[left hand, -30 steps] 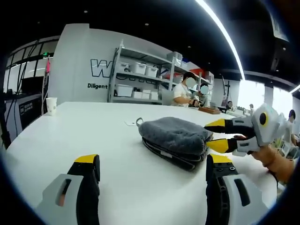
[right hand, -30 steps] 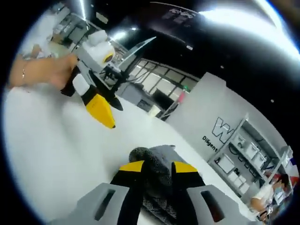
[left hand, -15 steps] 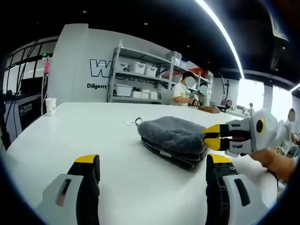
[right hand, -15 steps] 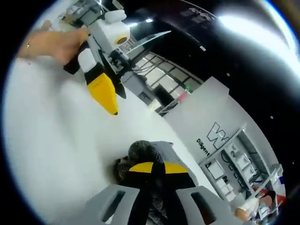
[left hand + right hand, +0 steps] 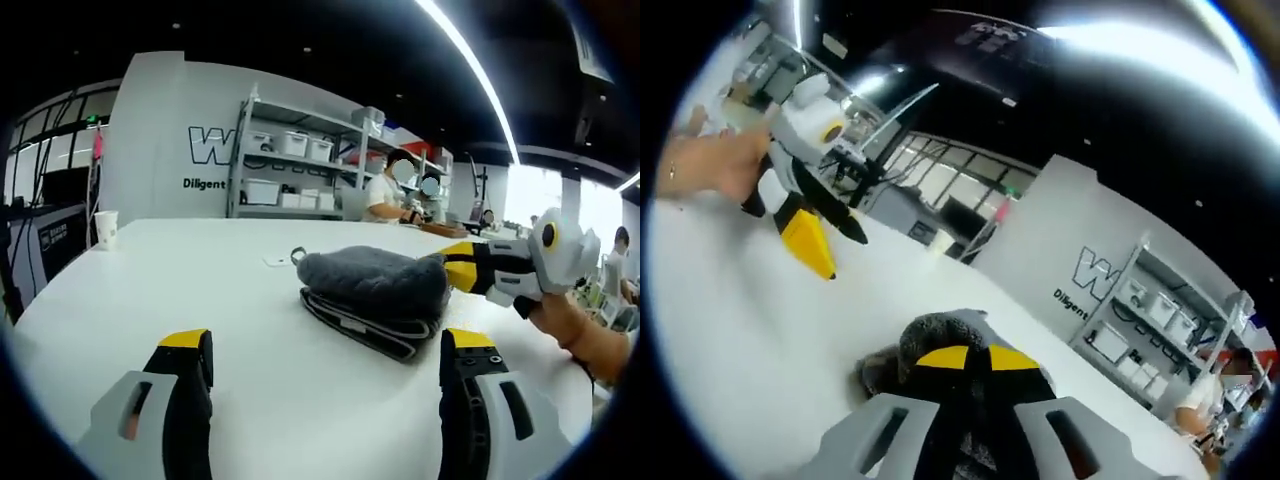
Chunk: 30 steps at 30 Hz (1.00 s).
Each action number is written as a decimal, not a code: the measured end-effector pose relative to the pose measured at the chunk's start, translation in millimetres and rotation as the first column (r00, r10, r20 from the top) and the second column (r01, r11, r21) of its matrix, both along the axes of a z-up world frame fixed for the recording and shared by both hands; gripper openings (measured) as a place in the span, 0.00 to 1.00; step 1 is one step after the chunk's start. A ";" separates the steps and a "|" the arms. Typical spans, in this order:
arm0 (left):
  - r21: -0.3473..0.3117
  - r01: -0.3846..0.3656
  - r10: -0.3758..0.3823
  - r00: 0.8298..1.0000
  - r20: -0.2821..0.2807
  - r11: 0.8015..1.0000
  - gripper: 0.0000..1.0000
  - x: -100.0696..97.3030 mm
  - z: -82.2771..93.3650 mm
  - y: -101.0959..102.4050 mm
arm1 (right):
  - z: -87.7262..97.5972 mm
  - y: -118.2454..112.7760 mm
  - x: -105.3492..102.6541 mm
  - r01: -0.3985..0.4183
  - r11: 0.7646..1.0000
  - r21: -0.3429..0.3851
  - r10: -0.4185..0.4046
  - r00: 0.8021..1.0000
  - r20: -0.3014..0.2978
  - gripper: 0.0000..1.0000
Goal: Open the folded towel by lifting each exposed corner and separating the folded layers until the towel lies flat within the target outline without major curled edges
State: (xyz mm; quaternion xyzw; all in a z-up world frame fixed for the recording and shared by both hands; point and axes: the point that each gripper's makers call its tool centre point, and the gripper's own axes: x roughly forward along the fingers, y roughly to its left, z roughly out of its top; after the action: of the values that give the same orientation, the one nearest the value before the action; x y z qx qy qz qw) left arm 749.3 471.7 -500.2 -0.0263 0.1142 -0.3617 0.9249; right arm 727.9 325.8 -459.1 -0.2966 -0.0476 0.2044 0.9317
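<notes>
My right gripper (image 5: 975, 362) pinching plush grey folded towel (image 5: 375, 295), upper layer bunched. Left gripper (image 5: 325, 365) spread wide near towel, above smooth white table (image 5: 150, 290).

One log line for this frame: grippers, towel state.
right gripper: shut on towel edge | left gripper: open, short of towel | towel: folded on table

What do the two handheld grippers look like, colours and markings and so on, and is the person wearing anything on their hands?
Both match: the left gripper has pale grey jaw bodies with dark slots, black inner faces and yellow tips. The right gripper has the same yellow-and-black jaws on a white body with a yellow-ringed disc. The hand holding the left one wears a thin ring; no sleeve or glove is visible.
</notes>
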 end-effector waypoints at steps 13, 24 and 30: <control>0.017 0.003 -0.003 1.000 -0.010 1.000 0.92 0.0 -3.7 -0.8 | 19.9 -44.3 -2.2 0.103 0.979 0.177 -0.108 0.994 0.022 0.00; 0.021 0.004 -0.004 1.000 -0.011 1.000 0.92 -1.1 -4.7 -1.3 | 27.2 -90.9 -2.9 0.209 0.938 0.276 -0.225 0.974 0.027 0.00; 0.024 0.005 -0.005 1.000 -0.015 1.000 0.92 1.2 -5.8 -1.4 | 31.5 -111.6 -4.9 0.244 0.905 0.348 -0.268 0.963 0.021 0.00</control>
State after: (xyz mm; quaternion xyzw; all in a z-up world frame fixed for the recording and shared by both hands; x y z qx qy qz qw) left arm 750.5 470.3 -506.0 -0.0175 0.1254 -0.3622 0.9234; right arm 723.0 214.2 -427.6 -0.1407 -0.0746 0.0588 0.9855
